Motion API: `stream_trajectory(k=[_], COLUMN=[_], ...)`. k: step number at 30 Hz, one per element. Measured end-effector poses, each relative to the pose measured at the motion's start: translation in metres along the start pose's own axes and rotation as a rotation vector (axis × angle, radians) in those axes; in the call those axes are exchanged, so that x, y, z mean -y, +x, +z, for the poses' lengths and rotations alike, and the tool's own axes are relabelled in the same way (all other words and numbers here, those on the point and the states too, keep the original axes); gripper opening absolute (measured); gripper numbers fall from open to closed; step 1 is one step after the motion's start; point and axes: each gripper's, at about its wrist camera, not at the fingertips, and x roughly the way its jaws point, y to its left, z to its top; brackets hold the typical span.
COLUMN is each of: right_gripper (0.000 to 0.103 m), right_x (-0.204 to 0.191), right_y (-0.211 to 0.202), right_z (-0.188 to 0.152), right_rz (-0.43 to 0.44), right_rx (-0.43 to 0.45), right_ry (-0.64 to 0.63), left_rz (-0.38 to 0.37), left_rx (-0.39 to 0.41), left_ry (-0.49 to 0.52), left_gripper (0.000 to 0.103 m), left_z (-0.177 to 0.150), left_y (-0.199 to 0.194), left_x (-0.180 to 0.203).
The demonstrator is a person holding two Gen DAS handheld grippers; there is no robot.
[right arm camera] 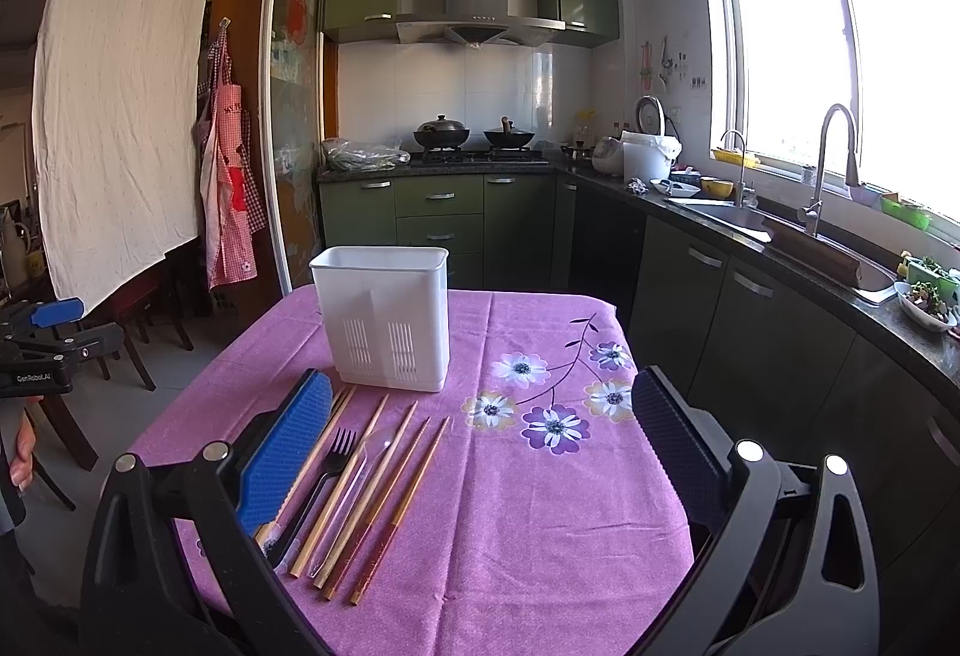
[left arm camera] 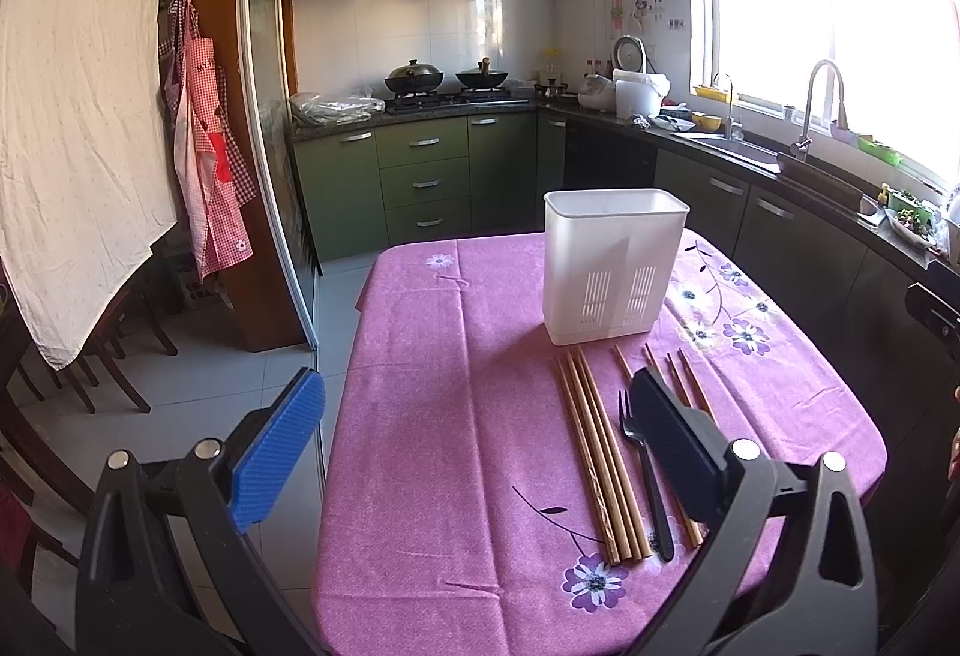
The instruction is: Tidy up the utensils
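Note:
A white slotted utensil holder [left arm camera: 613,266] [right arm camera: 384,317] stands upright on the purple flowered tablecloth [left arm camera: 456,416] [right arm camera: 540,506]. In front of it lie several wooden chopsticks [left arm camera: 594,452] [right arm camera: 384,500], a black plastic fork [left arm camera: 645,482] [right arm camera: 318,482] and a clear plastic spoon [right arm camera: 360,482], side by side. My left gripper [left arm camera: 480,440] is open and empty above the table's near left part, its right finger over some chopsticks. My right gripper [right arm camera: 483,452] is open and empty, its left finger next to the utensils. The left gripper also shows at the left edge of the right wrist view [right arm camera: 42,338].
The table's left edge drops to a grey tiled floor [left arm camera: 198,374]. Wooden chairs [left arm camera: 90,368] stand at left under a hanging white sheet [left arm camera: 78,86]. Dark green cabinets with a stove [left arm camera: 450,98], sink [left arm camera: 738,146] and counter run behind and right of the table.

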Motion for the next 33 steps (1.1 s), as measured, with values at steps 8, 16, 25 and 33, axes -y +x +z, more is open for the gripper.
stream_trajectory(k=[8,16,25,33], right_gripper=[0.099,0.099,0.099,0.099], right_x=[0.0,0.001,0.003,0.017], right_y=[0.005,0.008,0.028,0.085], right_z=[-0.004,-0.004,-0.002,0.002], right_rz=[0.002,0.002,0.021,0.081], right_rx=[-0.007,-0.018,-0.093,-0.264], right_ry=[0.001,0.003,-0.014,0.025], left_rz=[0.004,0.002,-0.029,-0.122], left_rx=[-0.002,-0.005,-0.055,-0.249], left_ry=[0.0,0.001,0.016,0.046], left_gripper=[0.097,0.097,0.097,0.097], left_z=[-0.002,-0.002,-0.003,0.005], left_y=[-0.001,0.001,0.021,0.088], left_x=[-0.001,-0.001,0.004,0.027])
